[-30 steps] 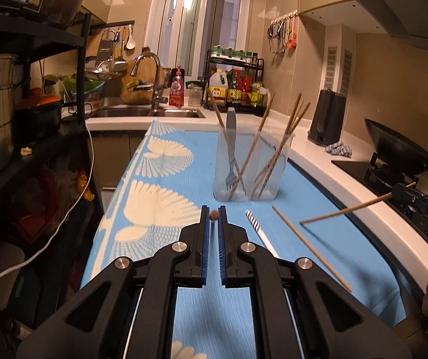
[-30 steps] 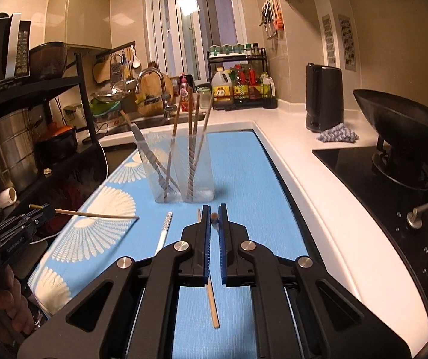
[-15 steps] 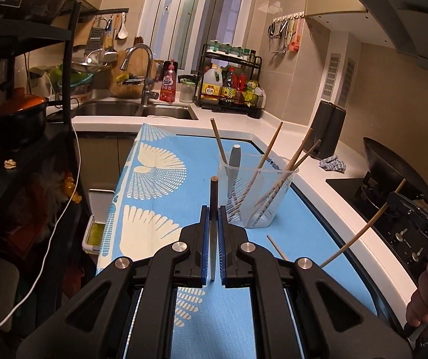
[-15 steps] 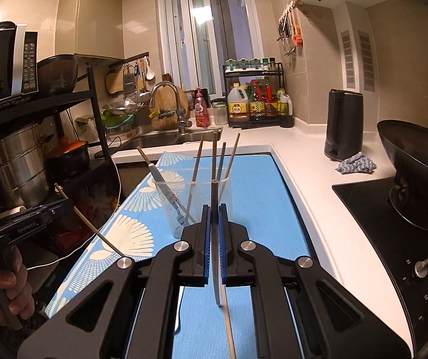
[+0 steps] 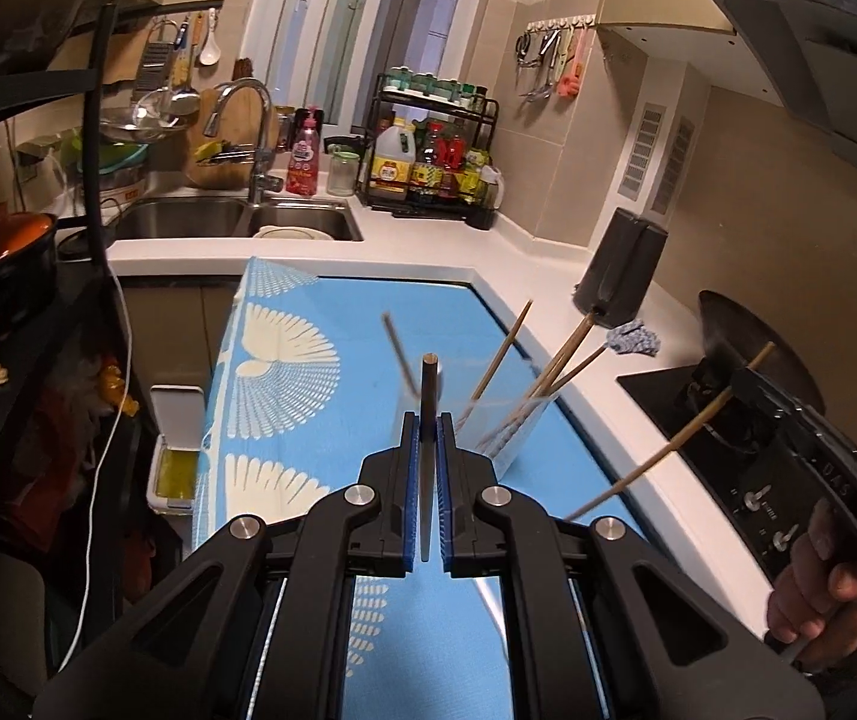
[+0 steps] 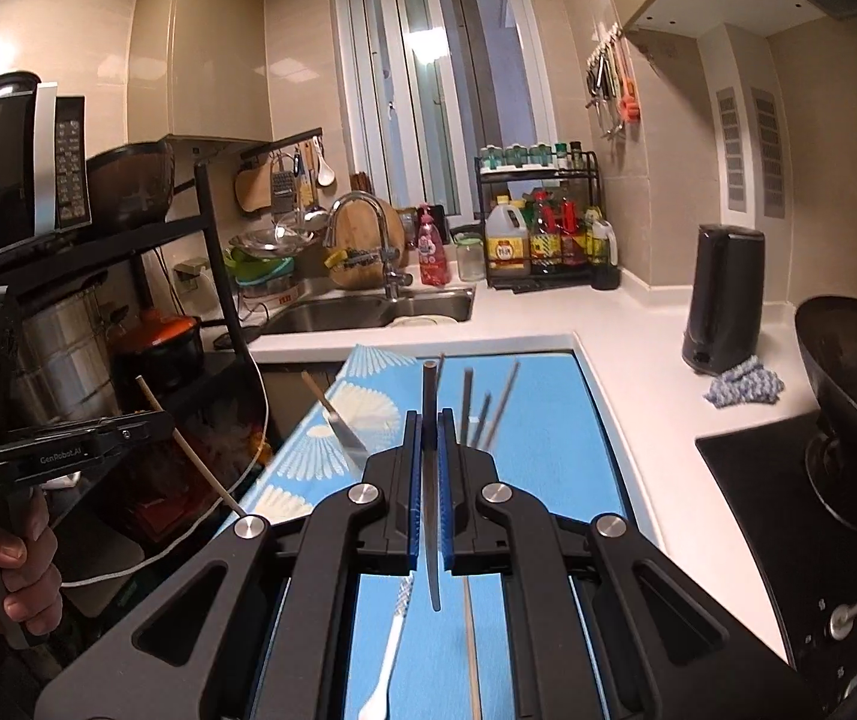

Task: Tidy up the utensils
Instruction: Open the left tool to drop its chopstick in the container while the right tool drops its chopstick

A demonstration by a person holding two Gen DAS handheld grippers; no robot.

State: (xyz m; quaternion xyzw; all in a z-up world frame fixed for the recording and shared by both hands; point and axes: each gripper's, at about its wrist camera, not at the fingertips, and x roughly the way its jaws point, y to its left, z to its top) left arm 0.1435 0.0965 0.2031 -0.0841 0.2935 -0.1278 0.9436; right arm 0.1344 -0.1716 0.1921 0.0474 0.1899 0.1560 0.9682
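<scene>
My left gripper is shut on a wooden chopstick that stands upright between its blue pads. My right gripper is shut on another chopstick, also upright. Both are held above the blue patterned mat. A clear plastic holder on the mat carries several chopsticks and a knife; it sits just beyond the left gripper, and shows blurred behind the right gripper. In the left wrist view the right gripper's chopstick slants at the right. A white-handled utensil and one more chopstick lie on the mat.
A sink and bottle rack stand at the back. A black knife block, a cloth and a wok on the stove are to the right. A black shelf with pots stands to the left.
Both grippers have risen from the mat with their chopsticks, which now stand upright. The holder sits lower in both views.
</scene>
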